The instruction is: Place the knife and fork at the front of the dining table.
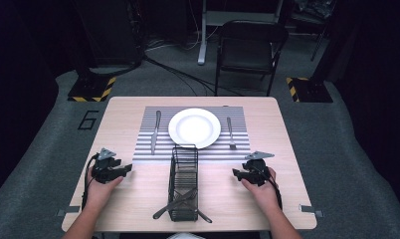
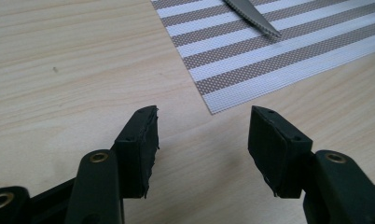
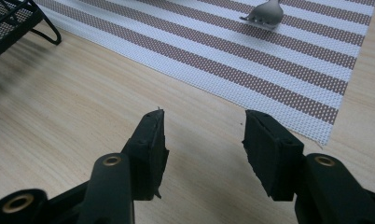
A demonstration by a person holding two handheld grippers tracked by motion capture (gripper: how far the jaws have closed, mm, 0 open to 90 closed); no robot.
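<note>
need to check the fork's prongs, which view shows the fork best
The right gripper view shows the fork closest: its prongs rest on the striped placemat, though the handle is cut off. The high view shows the whole fork right of the white plate, but small. The left gripper view shows a knife tip instead.

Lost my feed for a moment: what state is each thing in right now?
Left gripper: open, nothing held.
Right gripper: open, nothing held.
Plate: bare, on the placemat.
Knife: flat, left of plate.
Fork: flat, right of plate.
Basket: on its side, cutlery inside.
</note>
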